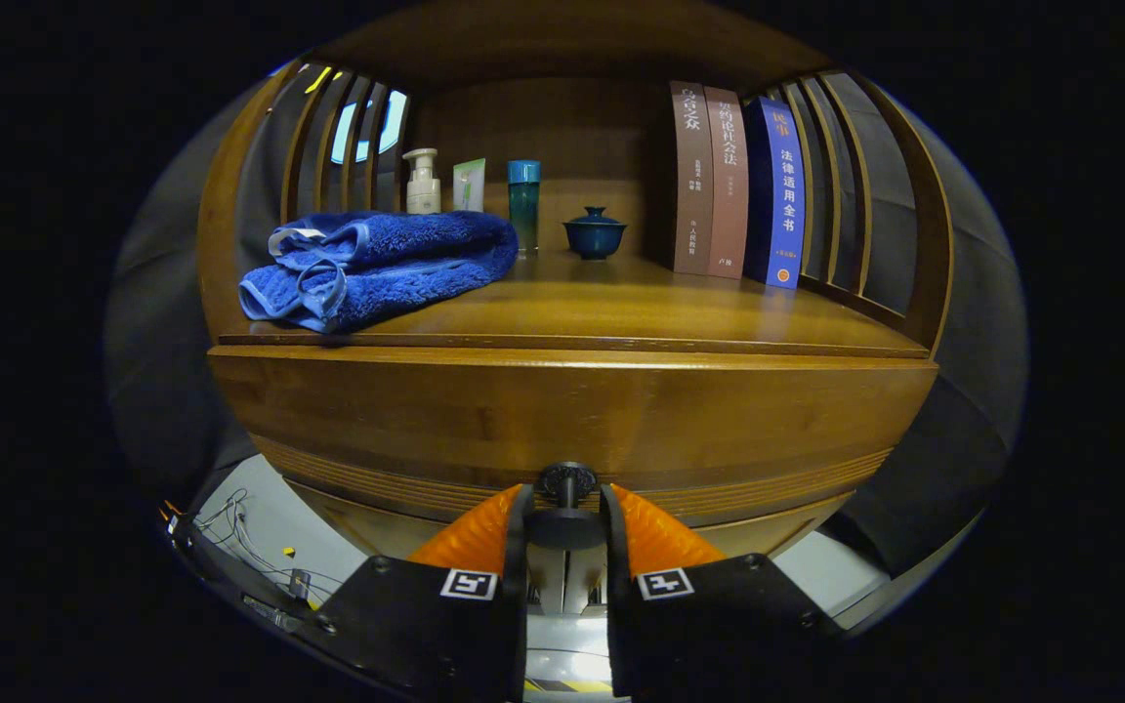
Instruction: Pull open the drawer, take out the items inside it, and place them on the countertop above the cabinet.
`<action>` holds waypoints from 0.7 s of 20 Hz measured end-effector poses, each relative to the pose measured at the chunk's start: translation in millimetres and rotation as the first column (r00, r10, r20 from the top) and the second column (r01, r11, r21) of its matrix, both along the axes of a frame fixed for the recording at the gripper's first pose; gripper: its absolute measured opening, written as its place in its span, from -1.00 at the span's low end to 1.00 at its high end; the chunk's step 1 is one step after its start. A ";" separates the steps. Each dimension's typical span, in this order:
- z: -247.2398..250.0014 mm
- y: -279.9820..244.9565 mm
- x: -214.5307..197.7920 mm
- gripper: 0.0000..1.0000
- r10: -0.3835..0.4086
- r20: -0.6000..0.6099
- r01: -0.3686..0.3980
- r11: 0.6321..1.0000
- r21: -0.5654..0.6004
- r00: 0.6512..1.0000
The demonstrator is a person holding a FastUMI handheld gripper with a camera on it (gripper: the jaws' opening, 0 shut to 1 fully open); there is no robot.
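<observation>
The wooden drawer front [562, 415] spans the cabinet just ahead of my fingers. Its dark round knob [565, 485] sits between my fingertips, and my gripper [565, 508] is shut on that knob, one finger pressing each side. Above the drawer lies the wooden countertop [621, 312]. A folded blue towel [377, 268] rests on the countertop's left part, close to its front edge. What lies inside the drawer is hidden behind its front.
Along the back of the countertop stand a pump bottle [422, 182], a small card [470, 185], a teal tumbler [523, 203] and a lidded blue bowl [594, 233]. Three books [738, 186] stand upright at the right. Slatted wooden sides flank the shelf. Cables [250, 547] lie on the floor lower left.
</observation>
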State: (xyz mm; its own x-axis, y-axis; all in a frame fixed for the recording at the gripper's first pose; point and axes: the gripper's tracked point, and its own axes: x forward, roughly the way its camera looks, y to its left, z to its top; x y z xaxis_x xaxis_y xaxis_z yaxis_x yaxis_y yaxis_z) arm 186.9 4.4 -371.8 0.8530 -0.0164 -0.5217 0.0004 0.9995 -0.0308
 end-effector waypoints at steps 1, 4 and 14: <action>0.7 0.3 -3.1 -0.25 -0.002 -0.002 0.002 1.000 0.006 1.000; 2.0 0.7 -18.9 -0.25 0.004 -0.007 -0.004 1.000 0.001 1.000; 11.3 -0.5 -93.0 -0.25 -0.002 -0.042 0.003 1.000 0.012 0.999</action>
